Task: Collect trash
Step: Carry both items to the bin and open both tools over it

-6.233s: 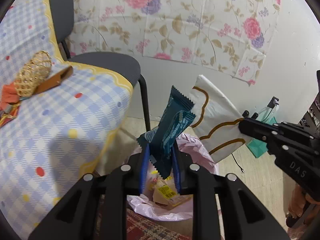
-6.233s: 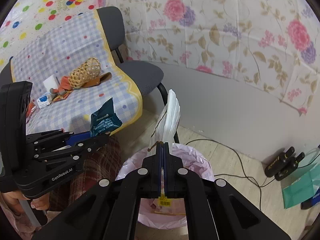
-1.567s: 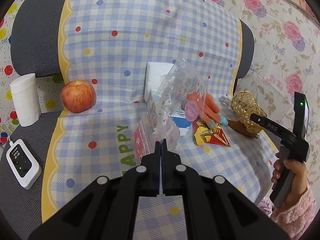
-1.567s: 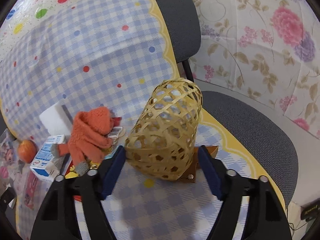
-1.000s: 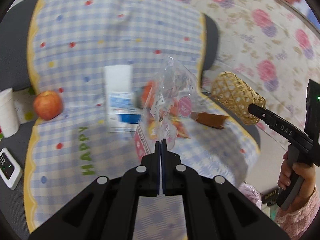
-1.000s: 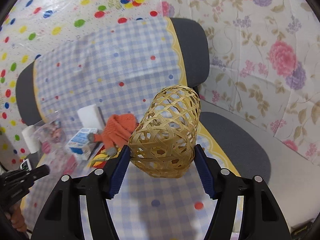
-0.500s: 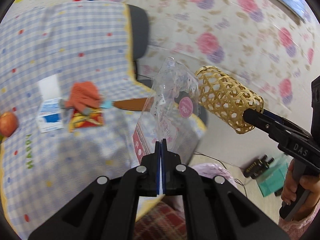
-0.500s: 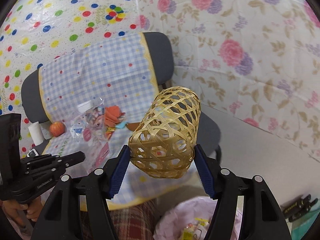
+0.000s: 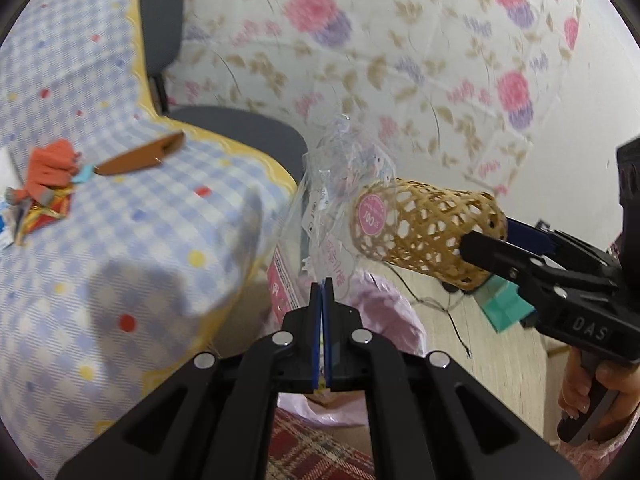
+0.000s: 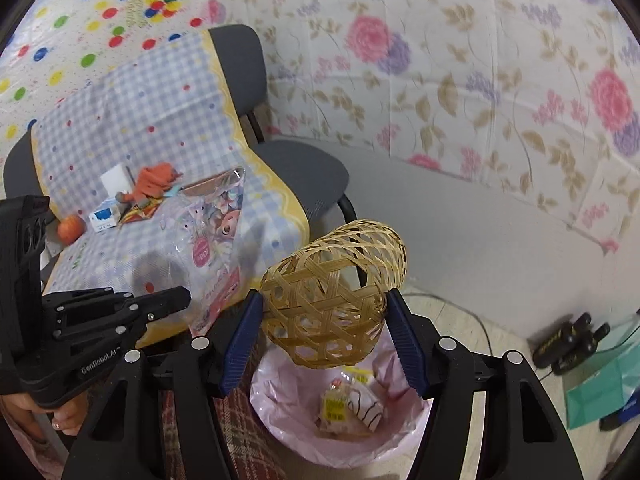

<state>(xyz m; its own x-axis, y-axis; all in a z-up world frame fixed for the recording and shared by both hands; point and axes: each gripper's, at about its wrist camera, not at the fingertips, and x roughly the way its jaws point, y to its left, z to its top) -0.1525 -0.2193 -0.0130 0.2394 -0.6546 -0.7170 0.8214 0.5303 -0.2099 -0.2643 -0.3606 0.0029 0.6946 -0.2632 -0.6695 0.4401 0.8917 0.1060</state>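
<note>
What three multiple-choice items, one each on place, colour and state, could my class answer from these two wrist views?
1. Where is the woven basket?
A. On the chair
B. Between the right gripper jaws, above the bin
C. On the floor

2. What colour is the bin's liner?
A. Pink
B. Black
C. Blue

3. How do the left gripper jaws stand?
A. Wide open, empty
B. Shut on the clear plastic wrapper
C. Shut on an apple

Key: 1 B, blue pads flank the basket over the liner; 2 A, pale pink plastic lines the rim; 3 B, the wrapper rises from the closed pads.
</note>
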